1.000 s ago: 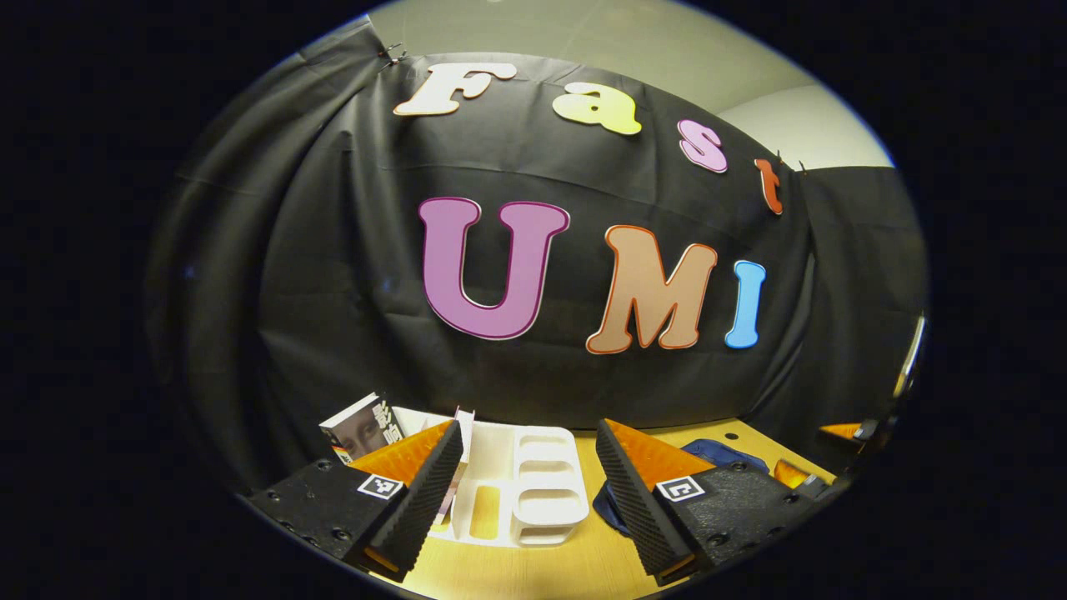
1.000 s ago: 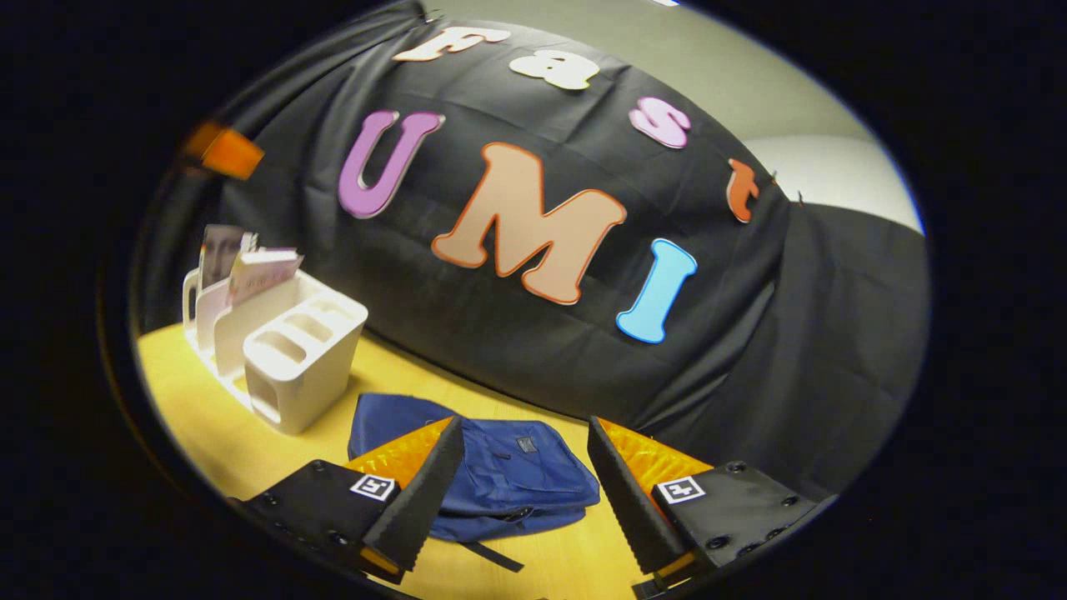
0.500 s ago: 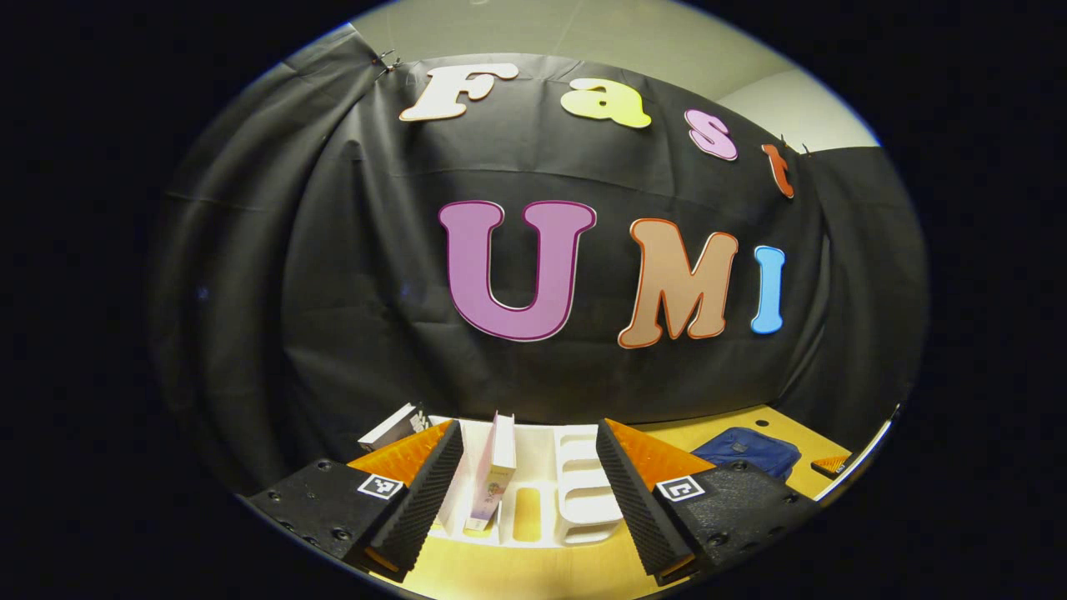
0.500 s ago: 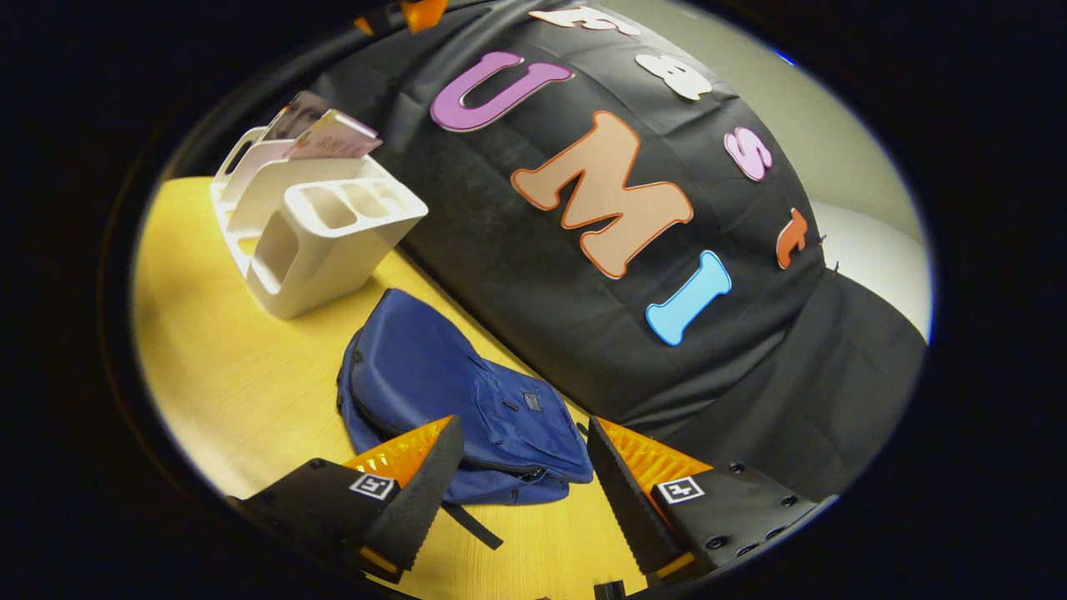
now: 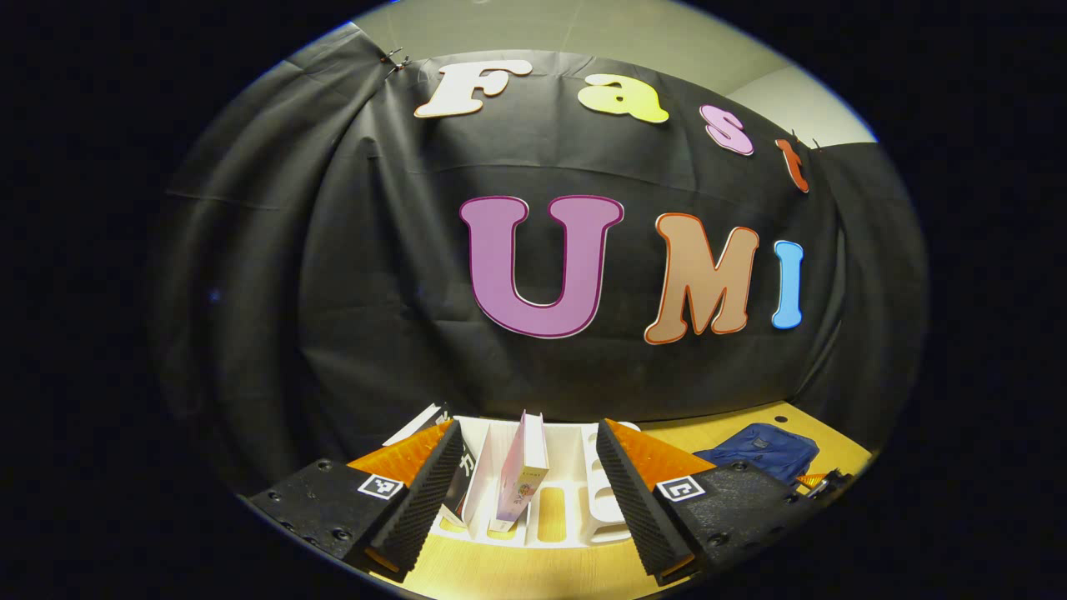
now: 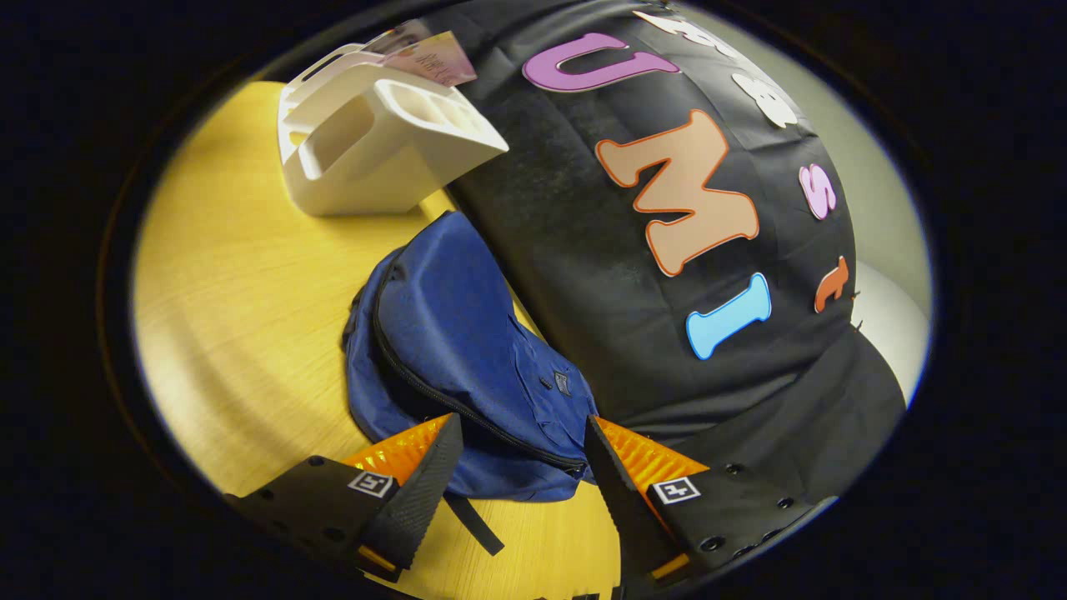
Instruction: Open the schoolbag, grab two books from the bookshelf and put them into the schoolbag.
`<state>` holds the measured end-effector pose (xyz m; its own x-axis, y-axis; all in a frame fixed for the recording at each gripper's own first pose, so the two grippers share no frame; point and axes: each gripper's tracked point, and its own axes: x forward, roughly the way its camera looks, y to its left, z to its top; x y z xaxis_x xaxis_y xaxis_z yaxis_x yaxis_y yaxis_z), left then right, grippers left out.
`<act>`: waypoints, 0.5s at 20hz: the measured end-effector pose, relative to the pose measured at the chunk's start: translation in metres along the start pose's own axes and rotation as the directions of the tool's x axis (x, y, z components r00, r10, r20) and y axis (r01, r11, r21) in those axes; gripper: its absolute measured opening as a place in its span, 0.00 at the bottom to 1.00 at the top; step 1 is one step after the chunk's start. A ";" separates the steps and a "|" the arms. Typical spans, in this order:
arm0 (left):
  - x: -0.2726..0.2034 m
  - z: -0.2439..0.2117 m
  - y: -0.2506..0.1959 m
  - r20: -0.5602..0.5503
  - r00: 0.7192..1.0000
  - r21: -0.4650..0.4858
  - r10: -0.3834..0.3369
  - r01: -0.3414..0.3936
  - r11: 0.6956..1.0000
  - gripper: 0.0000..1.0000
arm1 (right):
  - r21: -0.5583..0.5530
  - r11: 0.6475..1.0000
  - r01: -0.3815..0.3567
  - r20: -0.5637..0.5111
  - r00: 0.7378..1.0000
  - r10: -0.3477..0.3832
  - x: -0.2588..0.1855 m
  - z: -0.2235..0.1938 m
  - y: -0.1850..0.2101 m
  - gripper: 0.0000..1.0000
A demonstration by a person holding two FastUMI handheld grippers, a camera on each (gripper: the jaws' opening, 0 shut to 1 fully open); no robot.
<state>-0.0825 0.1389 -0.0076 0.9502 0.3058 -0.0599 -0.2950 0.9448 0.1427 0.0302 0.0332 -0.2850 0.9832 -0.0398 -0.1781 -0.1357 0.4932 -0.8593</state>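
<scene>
A blue schoolbag (image 6: 454, 333) lies flat on the wooden table (image 6: 225, 283), its zipper closed. My right gripper (image 6: 521, 467) is open just above the bag's near end, fingers apart on either side of it. A white bookshelf (image 6: 379, 146) stands beyond the bag with books (image 6: 429, 57) in its far slots. In the left gripper view the bookshelf (image 5: 567, 492) is straight ahead, with a pink-white book (image 5: 521, 471) upright in the middle and a dark book (image 5: 463, 479) left of it. My left gripper (image 5: 525, 492) is open, short of the shelf. The schoolbag (image 5: 758, 450) lies at the right.
The black cloth wall (image 5: 375, 275) rises right behind the shelf and the bag. Bare tabletop (image 6: 217, 333) stretches left of the bag and in front of the shelf. The far gripper's tip (image 5: 813, 482) peeks beside the bag in the left gripper view.
My right gripper has tilted down and closed in on the schoolbag's near end. My left gripper has swung left until the pink-white book sits between its fingers' line.
</scene>
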 end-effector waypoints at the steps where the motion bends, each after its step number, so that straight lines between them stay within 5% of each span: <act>1: 0.000 -0.003 0.001 -0.006 1.000 0.003 0.004 -0.004 1.000 0.91 | -0.023 1.000 -0.003 0.001 1.000 0.003 0.005 -0.001 0.001 0.96; 10: 0.010 -0.002 -0.003 -0.016 1.000 -0.016 -0.014 0.014 1.000 0.91 | -0.034 0.999 0.023 0.050 0.999 -0.022 0.044 0.021 -0.026 0.96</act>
<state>-0.0718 0.1394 -0.0111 0.9525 0.2943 -0.0777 -0.2834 0.9506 0.1262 0.0794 0.0371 -0.2607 0.9908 -0.0075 -0.1354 -0.1166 0.4627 -0.8788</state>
